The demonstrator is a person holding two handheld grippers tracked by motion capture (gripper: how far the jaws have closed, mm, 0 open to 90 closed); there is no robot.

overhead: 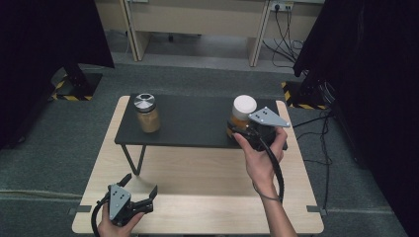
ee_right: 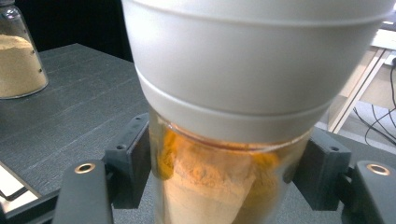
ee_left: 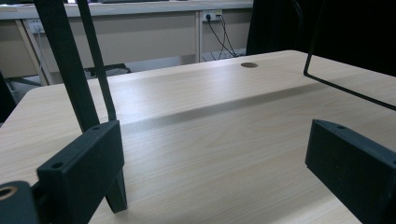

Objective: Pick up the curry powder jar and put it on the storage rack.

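Observation:
A glass jar of orange powder with a white lid (overhead: 244, 106) stands at the right end of a black raised shelf (overhead: 192, 123). My right gripper (overhead: 242, 131) is shut on the jar's glass body (ee_right: 219, 191), one jaw pressed to each side below the lid (ee_right: 243, 60). A second jar of tan powder with a metal lid (overhead: 147, 112) stands at the shelf's left end, seen at the far left in the right gripper view (ee_right: 18, 56). My left gripper (overhead: 141, 183) rests low near the table's front left edge, open and holding nothing (ee_left: 217, 158).
The shelf stands on thin black legs (ee_left: 70, 65) over a light wooden table (overhead: 197, 173). A wire leg (ee_left: 336, 84) runs at the right of the left gripper view. Black curtains flank the table, with desks and cables (overhead: 286, 29) behind.

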